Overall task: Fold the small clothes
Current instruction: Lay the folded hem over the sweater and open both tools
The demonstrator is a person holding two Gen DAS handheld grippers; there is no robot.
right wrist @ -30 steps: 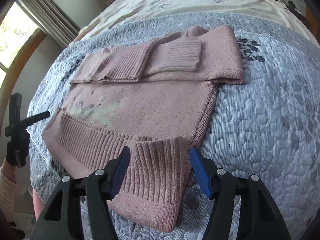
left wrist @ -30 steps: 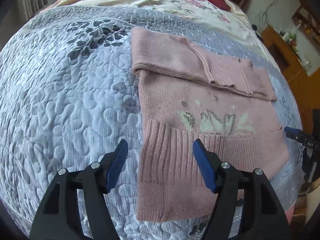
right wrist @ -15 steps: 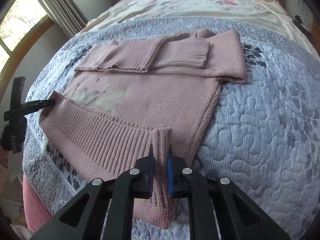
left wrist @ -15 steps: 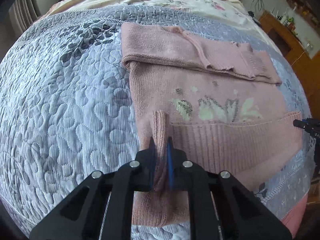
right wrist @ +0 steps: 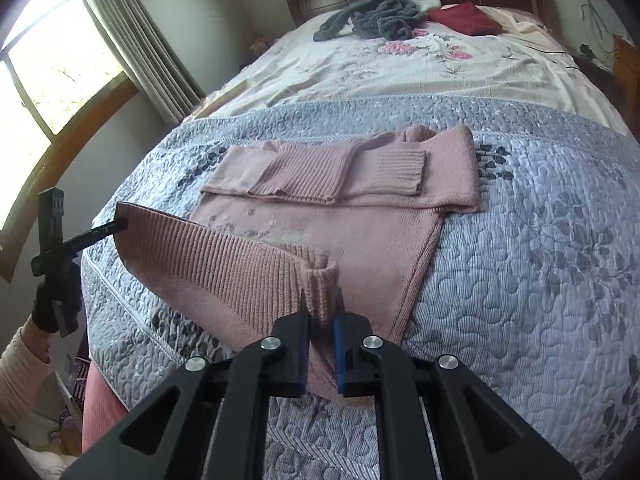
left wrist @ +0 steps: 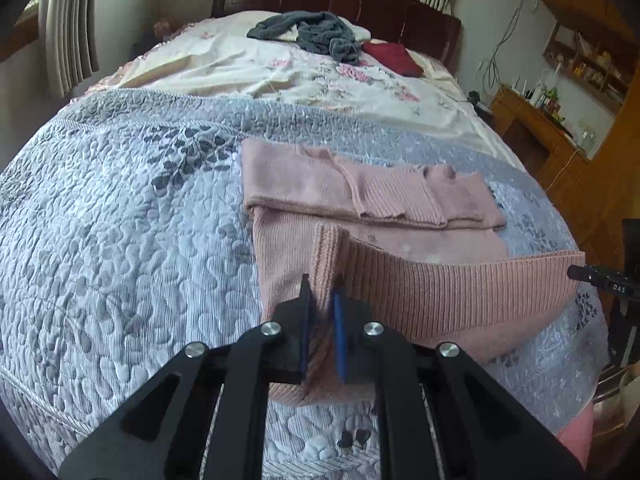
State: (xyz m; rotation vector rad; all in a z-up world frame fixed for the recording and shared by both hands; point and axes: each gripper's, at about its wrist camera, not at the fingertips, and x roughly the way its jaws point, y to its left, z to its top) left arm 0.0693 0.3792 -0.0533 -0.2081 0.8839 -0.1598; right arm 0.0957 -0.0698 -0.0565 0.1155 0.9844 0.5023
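— Where do we have the pink sweater [left wrist: 372, 208]?

— On the grey quilt [left wrist: 120, 240] at the foot of the bed, sleeves folded across its chest. Our left hand-held gripper [left wrist: 322, 316] is clenched on one corner of the ribbed hem [left wrist: 460, 292], our right hand-held gripper [right wrist: 322, 312] pinches the other corner, and the hem hangs lifted between them above the sweater's body.

— And further up the bed?

— A grey garment [right wrist: 372, 16] and a dark red cloth [right wrist: 468, 18] lie on the floral sheet [right wrist: 400, 68] near the headboard.
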